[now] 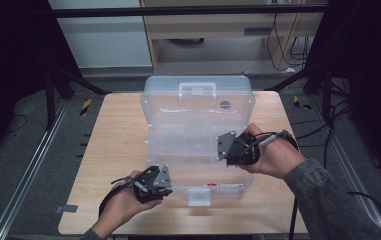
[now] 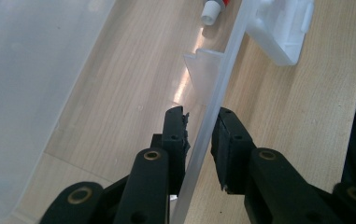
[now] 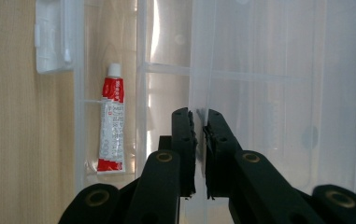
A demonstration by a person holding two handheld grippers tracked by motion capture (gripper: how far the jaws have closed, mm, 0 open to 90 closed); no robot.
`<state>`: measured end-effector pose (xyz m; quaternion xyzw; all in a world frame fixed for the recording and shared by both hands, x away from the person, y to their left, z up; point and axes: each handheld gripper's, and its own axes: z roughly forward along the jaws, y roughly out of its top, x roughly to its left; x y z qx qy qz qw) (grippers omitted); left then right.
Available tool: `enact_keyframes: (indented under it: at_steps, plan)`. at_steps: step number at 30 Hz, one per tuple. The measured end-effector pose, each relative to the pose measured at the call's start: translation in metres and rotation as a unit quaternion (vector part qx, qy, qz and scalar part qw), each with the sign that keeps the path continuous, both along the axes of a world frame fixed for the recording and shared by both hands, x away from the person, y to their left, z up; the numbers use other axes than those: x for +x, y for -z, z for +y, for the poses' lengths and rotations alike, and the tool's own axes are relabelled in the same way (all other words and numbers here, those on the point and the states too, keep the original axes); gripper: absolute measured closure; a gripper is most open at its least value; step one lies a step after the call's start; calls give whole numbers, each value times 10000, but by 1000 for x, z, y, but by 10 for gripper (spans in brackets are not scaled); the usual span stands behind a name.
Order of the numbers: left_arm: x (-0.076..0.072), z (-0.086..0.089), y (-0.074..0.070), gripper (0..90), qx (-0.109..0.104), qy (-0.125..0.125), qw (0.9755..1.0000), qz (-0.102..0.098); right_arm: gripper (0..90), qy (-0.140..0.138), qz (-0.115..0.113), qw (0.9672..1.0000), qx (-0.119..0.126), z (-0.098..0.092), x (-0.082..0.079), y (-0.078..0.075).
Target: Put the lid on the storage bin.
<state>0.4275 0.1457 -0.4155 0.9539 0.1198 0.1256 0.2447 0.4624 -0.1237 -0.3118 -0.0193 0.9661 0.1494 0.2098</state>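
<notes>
1. Clear box (image 1: 198,125) sat open mid-table (image 1: 113,150), tube (image 3: 110,119) inside its front compartment.
2. L gripper (image 2: 199,135) at box's front-left; jaws straddled front wall, small gap.
3. R gripper (image 3: 199,130) at right, wrist bent inward; jaws pinched lid edge.

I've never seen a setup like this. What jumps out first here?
A big clear plastic box lies open in the middle of the wooden table, its lid tipped up at the far side. A person grips it with two black tools: the left hand-held gripper straddles its near wall, the right hand-held gripper pinches an inner wall. A small red-and-white tube lies inside, near the front latch.
</notes>
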Motion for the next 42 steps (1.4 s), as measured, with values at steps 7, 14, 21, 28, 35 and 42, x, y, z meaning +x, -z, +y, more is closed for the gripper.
enact_keyframes:
  at_steps: [7,14,21,28,35,42]
  plan:
    - [0,0,0,751,-6,-5,10000,5,840,-46,37,10000,-34,0,-1,1]
    - [-7,6,-12,635,-330,-118,9993,-95,837,-27,33,10000,-20,0,-1,1]
    - [-27,28,-50,679,-998,-17,9948,-213,833,-44,33,10000,27,-2,0,1]
    - [-19,54,-92,823,-1419,-235,9896,-102,831,-54,8,10000,40,-2,-1,2]
    - [17,75,-123,849,-1787,-727,9812,-22,829,-61,-6,10000,51,-2,-1,2]
    - [46,76,-137,890,-2048,-969,9739,145,831,-75,-15,10000,51,-3,-2,3]
